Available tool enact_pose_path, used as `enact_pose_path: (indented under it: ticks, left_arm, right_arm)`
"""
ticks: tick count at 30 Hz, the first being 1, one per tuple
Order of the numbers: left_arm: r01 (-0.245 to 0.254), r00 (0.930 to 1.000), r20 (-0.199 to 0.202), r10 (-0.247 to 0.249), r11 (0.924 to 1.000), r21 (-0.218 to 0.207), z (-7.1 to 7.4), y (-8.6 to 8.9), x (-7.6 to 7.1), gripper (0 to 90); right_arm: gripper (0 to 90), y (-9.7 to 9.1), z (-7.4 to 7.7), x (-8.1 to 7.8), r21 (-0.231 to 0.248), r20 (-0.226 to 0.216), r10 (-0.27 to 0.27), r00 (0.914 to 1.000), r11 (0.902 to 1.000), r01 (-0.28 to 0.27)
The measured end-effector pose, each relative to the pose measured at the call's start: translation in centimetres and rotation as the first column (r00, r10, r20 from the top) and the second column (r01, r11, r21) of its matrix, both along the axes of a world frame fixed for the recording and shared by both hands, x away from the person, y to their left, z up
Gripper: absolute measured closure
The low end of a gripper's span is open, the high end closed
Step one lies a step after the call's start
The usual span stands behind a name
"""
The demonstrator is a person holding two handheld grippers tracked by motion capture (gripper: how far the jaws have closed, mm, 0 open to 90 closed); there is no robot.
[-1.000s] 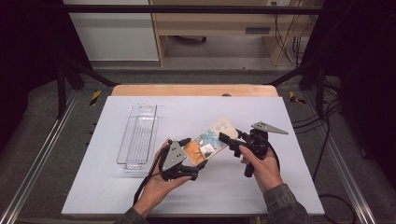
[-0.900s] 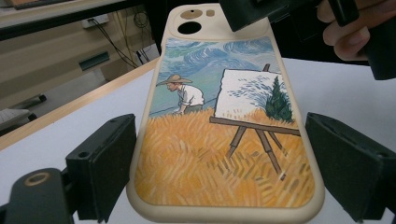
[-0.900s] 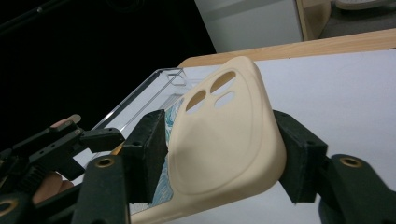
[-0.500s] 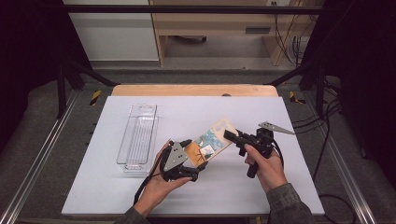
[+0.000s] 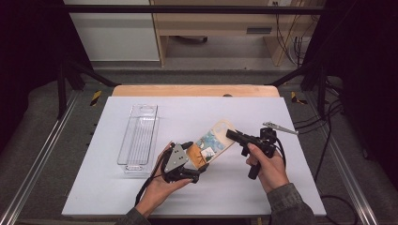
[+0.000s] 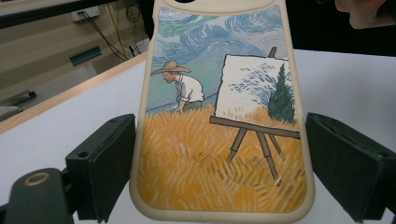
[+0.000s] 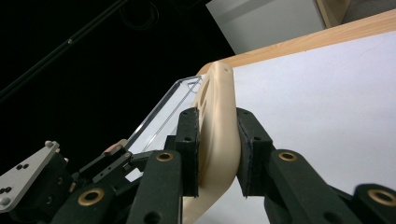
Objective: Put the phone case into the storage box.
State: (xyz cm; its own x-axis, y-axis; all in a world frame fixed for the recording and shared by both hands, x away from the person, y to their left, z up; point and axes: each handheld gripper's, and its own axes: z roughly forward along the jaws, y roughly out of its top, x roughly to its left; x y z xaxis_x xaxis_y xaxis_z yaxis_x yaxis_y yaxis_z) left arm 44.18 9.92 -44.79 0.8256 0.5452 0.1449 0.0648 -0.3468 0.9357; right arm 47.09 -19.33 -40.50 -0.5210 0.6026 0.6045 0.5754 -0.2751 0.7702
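A: So, phone case (image 5: 212, 143) is at frame centre in the high view, lifted off the tabletop (image 5: 305, 187), spanning between both tools. Why two grips?

B: Looks like a handover or a flex. Left gripper (image 5: 186, 164) has the painted bottom end, at lower centre. In the left gripper view the case (image 6: 219, 140) sits between its jaws: left pad looks against the edge, right pad (image 6: 348, 170) seems to show a sliver of gap. Can't tell if it's really clamped.

A: And the right gripper (image 5: 236, 136)?

B: Its jaws have just been closing, with the case between them. Right gripper view shows both pads pressed on the cream rim (image 7: 217, 135), pinching it edge-on near the camera-cutout end.

A: Clear tray (image 5: 138, 136)?

B: Mid-left of the high view, apart from the case, untouched. Probably where it goes or came from, can't say which.

A: Risk?

B: Soft rim may bow under that pinch.
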Motion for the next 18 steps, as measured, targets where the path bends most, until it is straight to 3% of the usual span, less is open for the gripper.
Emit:
enact_pose_path:
  ticks: [12,18]
  left_arm:
    - [-0.01,0.9999,0.014,0.01,0.9999,-0.003,-0.5,-0.2,0.0,10.9]
    - [-0.017,0.9995,0.025,0.018,0.9995,-0.025,-0.5,-0.2,0.1,10.8]
  right_arm:
    - [78.6,0.9,1.4,-0.7,0.002,0.044,0.031,0.9986,0.9995,-0.031]
    - [79.0,1.8,2.7,-1.2,-0.038,0.089,0.049,0.9948,0.9982,-0.046]
